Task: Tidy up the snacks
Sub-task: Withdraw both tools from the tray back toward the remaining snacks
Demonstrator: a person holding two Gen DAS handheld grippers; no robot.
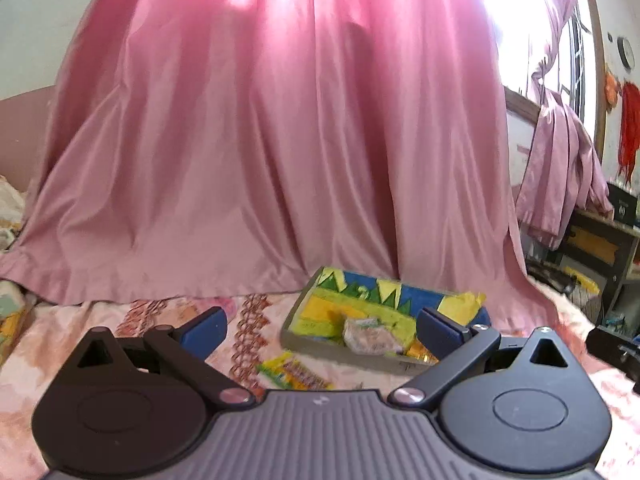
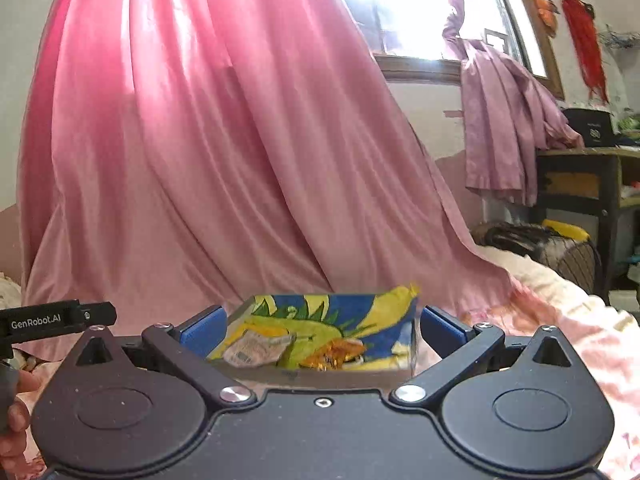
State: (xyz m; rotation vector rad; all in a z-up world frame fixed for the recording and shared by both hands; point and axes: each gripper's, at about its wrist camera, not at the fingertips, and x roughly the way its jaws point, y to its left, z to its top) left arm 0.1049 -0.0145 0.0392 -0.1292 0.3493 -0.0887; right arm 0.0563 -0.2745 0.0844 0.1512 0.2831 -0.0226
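My left gripper hangs over a floral bedspread, blue fingers spread wide with nothing between them. Closest to it, just off the front edge of the gripper body, a yellow-and-green snack packet lies flat on the cloth, outside the box. Just beyond sits a shallow box lined with blue, yellow and green paper; its grey front wall faces me, and a pale crinkled wrapper and an orange foil packet lie inside near that wall. Open bedspread runs to the left of the box (the widest free stretch in this view).

My right gripper is likewise fully open and holds nothing, its fingers straddling the box's width from slightly above, without touching its side walls as far as I can tell. In the right wrist view the pale wrapper sits left and the orange foil packet right of centre. At the left edge, the other gripper's black arm intrudes.

Behind the box, a pink curtain drapes down onto the bed, its hem close behind the box's back wall and closing off room beyond. Farther right stand a bright window and a dark shelf unit.
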